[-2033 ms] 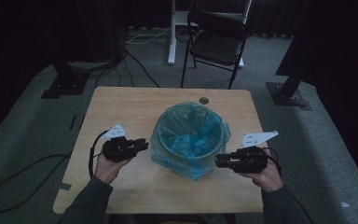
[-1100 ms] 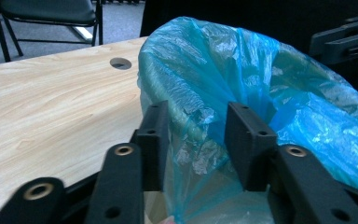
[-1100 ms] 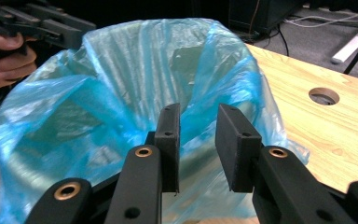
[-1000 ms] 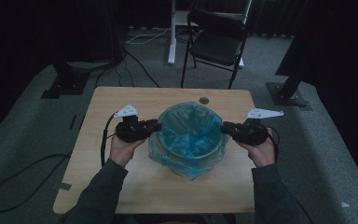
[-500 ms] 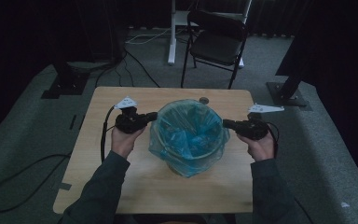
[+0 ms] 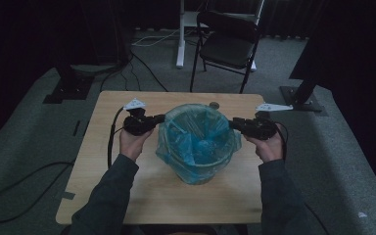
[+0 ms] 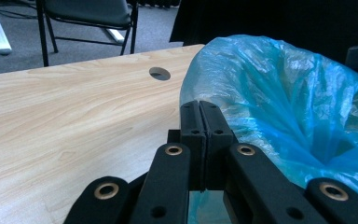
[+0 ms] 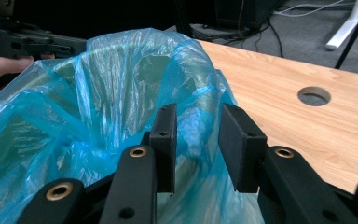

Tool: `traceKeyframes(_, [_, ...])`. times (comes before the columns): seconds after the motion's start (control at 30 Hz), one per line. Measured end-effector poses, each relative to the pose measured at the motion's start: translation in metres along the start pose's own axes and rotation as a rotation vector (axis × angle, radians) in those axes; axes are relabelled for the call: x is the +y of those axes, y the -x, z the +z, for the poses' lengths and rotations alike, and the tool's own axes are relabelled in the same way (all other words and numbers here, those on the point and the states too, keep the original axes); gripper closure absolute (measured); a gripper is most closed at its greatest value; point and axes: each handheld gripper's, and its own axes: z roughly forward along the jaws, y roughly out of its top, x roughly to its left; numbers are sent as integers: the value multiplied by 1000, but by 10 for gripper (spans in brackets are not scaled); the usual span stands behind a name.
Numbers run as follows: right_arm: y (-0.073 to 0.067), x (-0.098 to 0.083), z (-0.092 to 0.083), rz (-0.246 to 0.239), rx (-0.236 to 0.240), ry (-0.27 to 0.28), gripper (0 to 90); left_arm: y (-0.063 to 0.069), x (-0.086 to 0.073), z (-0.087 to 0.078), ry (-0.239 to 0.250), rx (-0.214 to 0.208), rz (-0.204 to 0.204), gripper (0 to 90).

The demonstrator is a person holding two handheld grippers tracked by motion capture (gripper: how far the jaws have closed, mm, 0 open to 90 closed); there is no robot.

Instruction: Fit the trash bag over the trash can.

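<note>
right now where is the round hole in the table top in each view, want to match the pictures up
High view: the round hole lies near the table's far edge, just behind the blue bag.
Left gripper view: the hole sits upper centre, above the shut jaws, left of the bag.
Right gripper view: the hole is at the right, beyond the open jaws.
Shared landmark: the blue bag's rim.

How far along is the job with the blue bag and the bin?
Done: the blue bag already sits inside the bin, its edge standing above the rim. In hand: the left hand-held gripper has its jaws shut at the bag's edge, though whether plastic is pinched I cannot tell; the right hand-held gripper is open around that edge. Left, probably: closing the right and pulling the edge, up or over the rim.
</note>
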Motion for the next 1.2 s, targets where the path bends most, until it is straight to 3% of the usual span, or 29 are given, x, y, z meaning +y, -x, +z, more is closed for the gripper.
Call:
traceKeyframes(0.13, [2, 0, 6, 4, 11, -18, 796, -1, 0, 4, -10, 3, 5, 890])
traceKeyframes(0.2, [5, 0, 5, 26, 29, 1, 874, -1, -1, 6, -15, 2, 8, 890])
traceKeyframes(0.33, [10, 0, 3, 53, 13, 0, 895, -2, -2, 9, -21, 1, 5, 890])
traceKeyframes(0.73, [23, -11, 9, 121, -17, -53, 893, -8, -16, 20, -94, 17, -10, 883])
traceKeyframes(1.03, [25, -19, 12, 119, -43, -100, 880, -8, -21, 21, -119, 17, -8, 850])
traceKeyframes(1.2, [20, -26, 1, 103, -67, -72, 701, -10, -20, 13, -91, 18, -18, 796])
